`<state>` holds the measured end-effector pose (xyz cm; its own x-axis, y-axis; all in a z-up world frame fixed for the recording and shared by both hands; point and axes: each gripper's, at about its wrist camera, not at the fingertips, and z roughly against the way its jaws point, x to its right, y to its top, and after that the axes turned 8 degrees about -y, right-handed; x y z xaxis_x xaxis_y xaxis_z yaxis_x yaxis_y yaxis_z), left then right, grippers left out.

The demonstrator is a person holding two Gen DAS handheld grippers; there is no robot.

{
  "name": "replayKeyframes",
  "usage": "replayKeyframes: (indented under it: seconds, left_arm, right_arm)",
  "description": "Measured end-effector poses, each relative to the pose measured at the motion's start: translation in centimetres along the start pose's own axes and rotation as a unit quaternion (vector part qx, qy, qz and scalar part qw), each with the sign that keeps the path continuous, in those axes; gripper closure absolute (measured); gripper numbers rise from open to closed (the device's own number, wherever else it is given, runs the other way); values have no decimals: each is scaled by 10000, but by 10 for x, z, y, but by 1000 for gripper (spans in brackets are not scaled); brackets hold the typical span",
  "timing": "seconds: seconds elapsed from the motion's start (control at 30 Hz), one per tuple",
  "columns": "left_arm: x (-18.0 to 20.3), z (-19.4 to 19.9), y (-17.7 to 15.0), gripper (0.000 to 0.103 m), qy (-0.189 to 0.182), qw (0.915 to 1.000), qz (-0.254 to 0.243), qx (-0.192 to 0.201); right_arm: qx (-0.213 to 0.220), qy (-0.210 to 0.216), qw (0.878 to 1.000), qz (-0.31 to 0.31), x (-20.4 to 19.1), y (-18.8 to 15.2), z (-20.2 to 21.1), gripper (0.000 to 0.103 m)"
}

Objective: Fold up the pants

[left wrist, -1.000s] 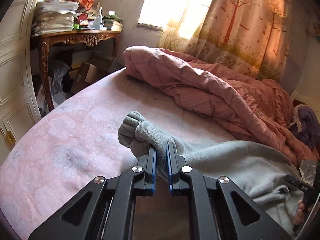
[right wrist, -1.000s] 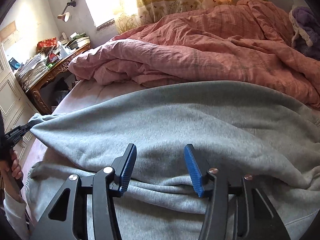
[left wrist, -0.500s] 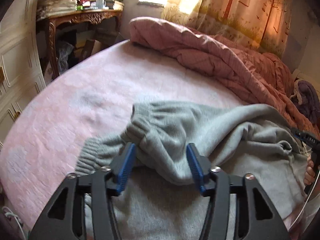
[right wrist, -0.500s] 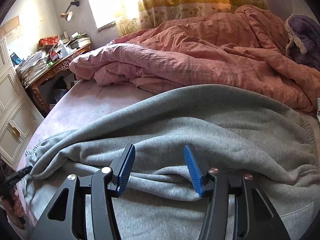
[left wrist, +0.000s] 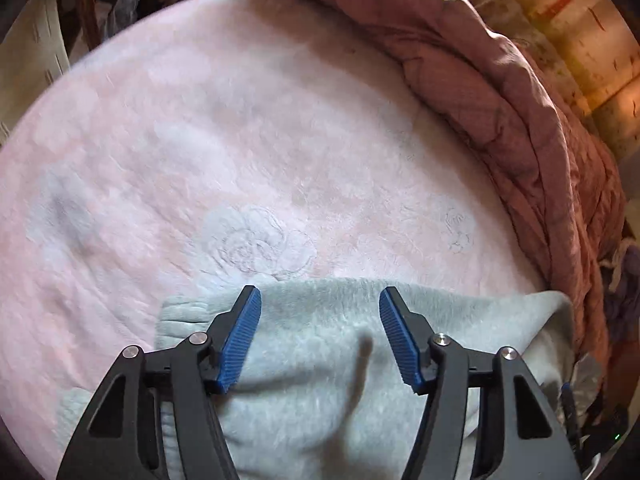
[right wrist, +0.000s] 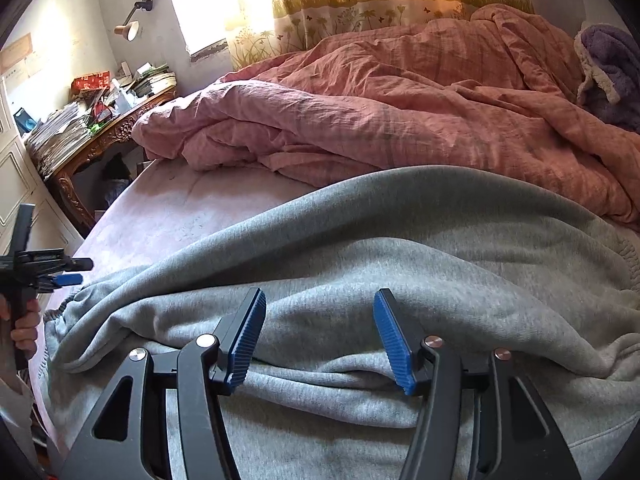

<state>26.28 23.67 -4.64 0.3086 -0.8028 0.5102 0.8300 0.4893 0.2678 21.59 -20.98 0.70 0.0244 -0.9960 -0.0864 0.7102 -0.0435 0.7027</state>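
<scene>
Both grippers, left (left wrist: 320, 336) spread and right (right wrist: 320, 336) opening, grip nothing above my soft, thick grey fleece pants (right wrist: 400, 248) across the lower frame on the pink bedsheet (left wrist: 200, 140); limp and light, I'd pinch the ribbed cuff (left wrist: 180, 320).

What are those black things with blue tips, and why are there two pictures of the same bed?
They are two hand-held claws a person uses to fold pants. Each carries a camera, so you get one picture per claw. The left claw looks down at the grey pants on the pink bed sheet. The right claw looks across the pants toward the rumpled pink quilt and cluttered desk. Its jaws are opening; the left claw's are open. Neither is squeezing the cloth.
</scene>
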Motion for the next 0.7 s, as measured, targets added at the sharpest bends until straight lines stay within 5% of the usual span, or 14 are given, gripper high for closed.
replayKeyframes:
  seconds: [0.27,0.4,0.5,0.53,0.7]
  left_arm:
    - [-1,-22,17,32,441,9938,949,370]
    - [23,-46,13,33,1268,9918,-69,157]
    - [39,-45,-4,75,1746,9803,-818,436]
    - [40,-41,-7,103,1753,9794,-880,487]
    - [49,-9,-17,103,1401,9742,-1501,934]
  right_arm:
    - [-68,-234,9994,237,0,-6,-9,39]
    - [-205,-137,9992,311,-5,-5,-17,33]
    - [-172,-274,9987,402,-10,-2,-19,27]
    - [-185,-332,9984,415,-11,1,-21,27]
    - [-393,-297,9983,316,-18,22,-33,27]
